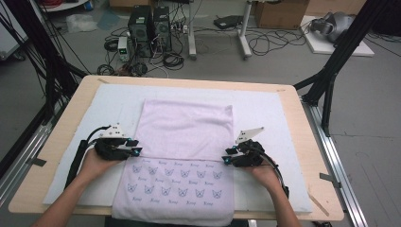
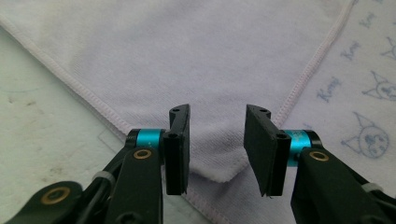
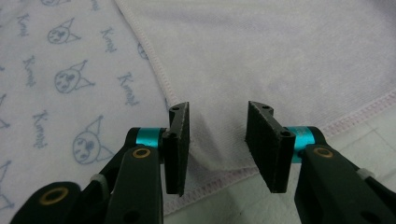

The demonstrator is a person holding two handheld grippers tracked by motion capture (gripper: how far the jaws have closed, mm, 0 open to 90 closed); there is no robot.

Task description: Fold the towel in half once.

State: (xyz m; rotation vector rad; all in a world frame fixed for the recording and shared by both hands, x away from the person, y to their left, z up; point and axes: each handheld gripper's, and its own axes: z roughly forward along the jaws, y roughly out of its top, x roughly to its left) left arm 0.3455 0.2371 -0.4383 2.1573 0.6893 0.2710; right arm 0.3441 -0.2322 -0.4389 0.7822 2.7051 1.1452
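Towel (image 1: 182, 156) half-folded at worktop (image 1: 293, 118) centre, overhanging near edge. Left hand-held gripper (image 2: 217, 144) and right hand-held gripper (image 3: 218, 142) released, each straddling a folded corner. Risk: catching single layer only, skewing fold.

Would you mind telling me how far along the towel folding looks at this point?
Done: the far part of the towel already lies folded over the printed layer, its hem running across the middle. In hand: the left gripper and right gripper each straddle a corner of that folded flap, jaws open around it, not pinching. Left: closing on the corners and making the next fold.
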